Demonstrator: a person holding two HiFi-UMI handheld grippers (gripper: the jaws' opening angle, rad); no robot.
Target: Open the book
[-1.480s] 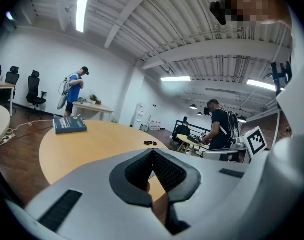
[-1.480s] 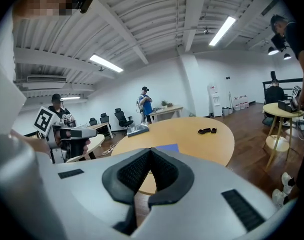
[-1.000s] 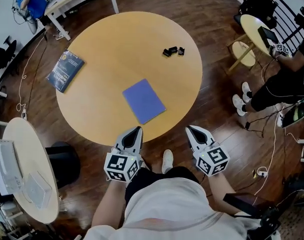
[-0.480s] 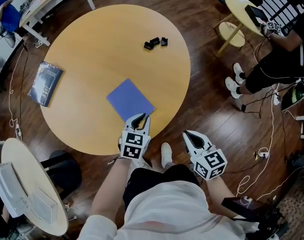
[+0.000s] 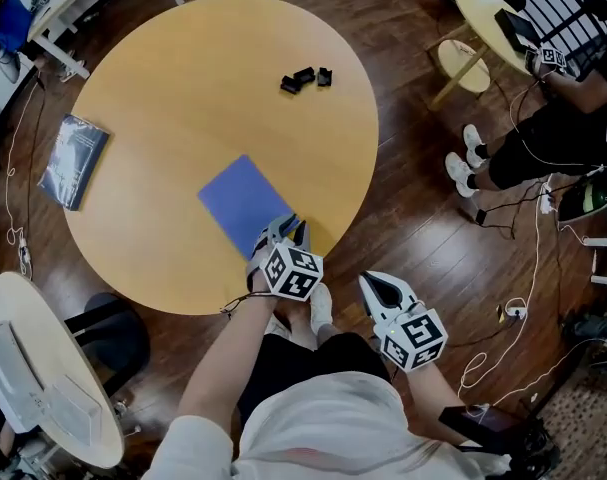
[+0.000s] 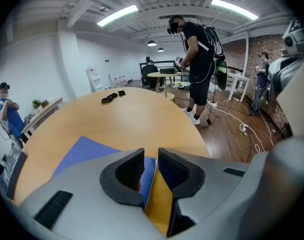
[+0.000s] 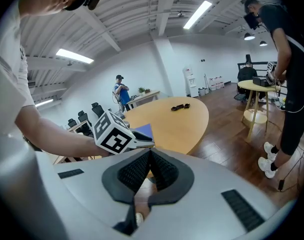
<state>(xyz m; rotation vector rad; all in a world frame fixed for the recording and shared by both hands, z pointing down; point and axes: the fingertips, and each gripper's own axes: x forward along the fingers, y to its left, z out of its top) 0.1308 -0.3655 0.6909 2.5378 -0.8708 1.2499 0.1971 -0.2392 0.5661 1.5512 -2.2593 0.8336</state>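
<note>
The left gripper [image 6: 150, 155] is seen low over a round wooden table [image 6: 136, 119], its jaws held narrowly apart. A blue book [image 6: 84, 151] is laid flat on the tabletop, and its near edge is framed in the gap between the jaws, with bare wood beside it. Small black objects [image 6: 113, 97] are left at the table's far side. Beyond, a person in black [image 6: 198, 59] is pictured standing on the dark wood floor [image 6: 227, 139], near a smaller round table [image 6: 164, 75]. A white cable [image 6: 244, 126] is trailed across the boards.
</note>
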